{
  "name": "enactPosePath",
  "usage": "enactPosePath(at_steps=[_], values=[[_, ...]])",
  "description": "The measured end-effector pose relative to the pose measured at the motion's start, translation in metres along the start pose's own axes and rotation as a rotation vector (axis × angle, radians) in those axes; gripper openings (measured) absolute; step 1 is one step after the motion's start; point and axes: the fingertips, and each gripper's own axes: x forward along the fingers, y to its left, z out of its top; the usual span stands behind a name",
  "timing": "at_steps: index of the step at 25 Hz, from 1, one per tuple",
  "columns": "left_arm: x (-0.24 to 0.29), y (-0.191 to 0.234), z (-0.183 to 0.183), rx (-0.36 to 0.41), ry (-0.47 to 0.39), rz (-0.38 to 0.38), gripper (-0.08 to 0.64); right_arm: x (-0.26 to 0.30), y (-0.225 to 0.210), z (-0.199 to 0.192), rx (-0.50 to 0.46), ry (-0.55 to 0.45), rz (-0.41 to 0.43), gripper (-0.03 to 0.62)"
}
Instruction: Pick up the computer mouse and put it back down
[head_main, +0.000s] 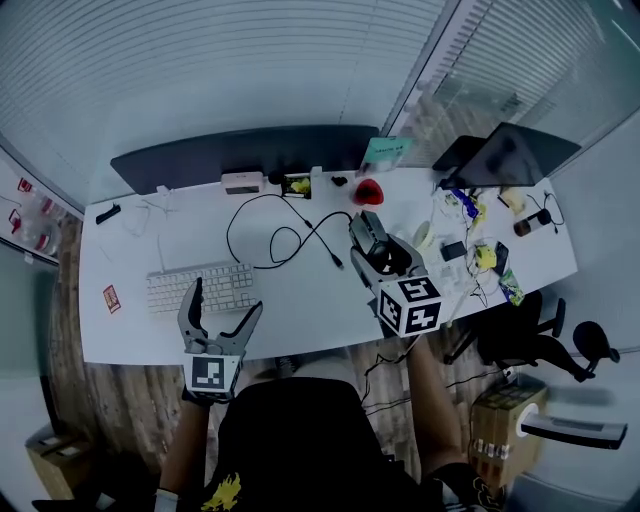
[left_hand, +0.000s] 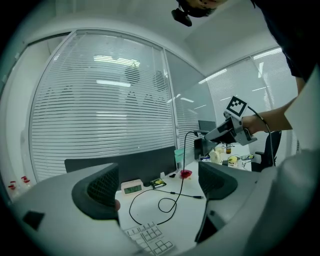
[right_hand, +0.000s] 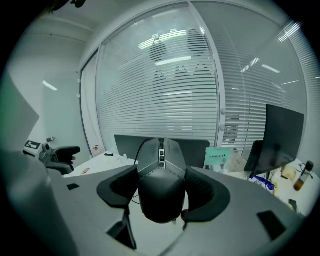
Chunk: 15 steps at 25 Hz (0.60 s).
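Head view: a long white table (head_main: 300, 310) stands against blind-covered glass walls, with wood floor along its near edge. Right of the keyboard (head_main: 200, 287), the right gripper (head_main: 378, 250) holds the computer mouse (head_main: 366, 226) over bare tabletop. Clutter lies farther right. The left gripper (head_main: 227, 298) hangs at the keyboard's near edge.

Left gripper view: the jaws stand wide apart and empty. Beyond the keyboard (left_hand: 150, 240), a looped cable (left_hand: 170, 200) lies on open table, and the right gripper (left_hand: 230, 132) is raised clear of the surface.

Right gripper view: the jaws are clamped on the mouse's (right_hand: 161, 170) sides, before a dark partition (right_hand: 127, 142).
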Motion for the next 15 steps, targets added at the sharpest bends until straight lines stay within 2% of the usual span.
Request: enactPosePath(at_steps=[2, 4, 8, 11, 15], values=[[0.006, -0.004, -0.002, 0.009, -0.009, -0.010, 0.506, 0.010, -0.006, -0.018, -0.018, 0.035, -0.015, 0.304], [0.009, -0.009, -0.010, 0.044, 0.021, -0.029, 0.506, 0.017, -0.010, -0.038, -0.039, 0.077, -0.031, 0.304], [0.014, -0.009, -0.004, -0.026, -0.021, -0.005, 0.506, 0.042, -0.004, -0.079, -0.027, 0.143, -0.020, 0.304], [0.020, -0.017, 0.000, -0.007, -0.034, -0.009, 0.506, 0.054, -0.010, -0.115, -0.039, 0.212, -0.024, 0.304], [0.026, -0.018, -0.001, -0.032, -0.057, -0.007, 0.506, 0.070, -0.011, -0.172, -0.031, 0.319, -0.041, 0.304]])
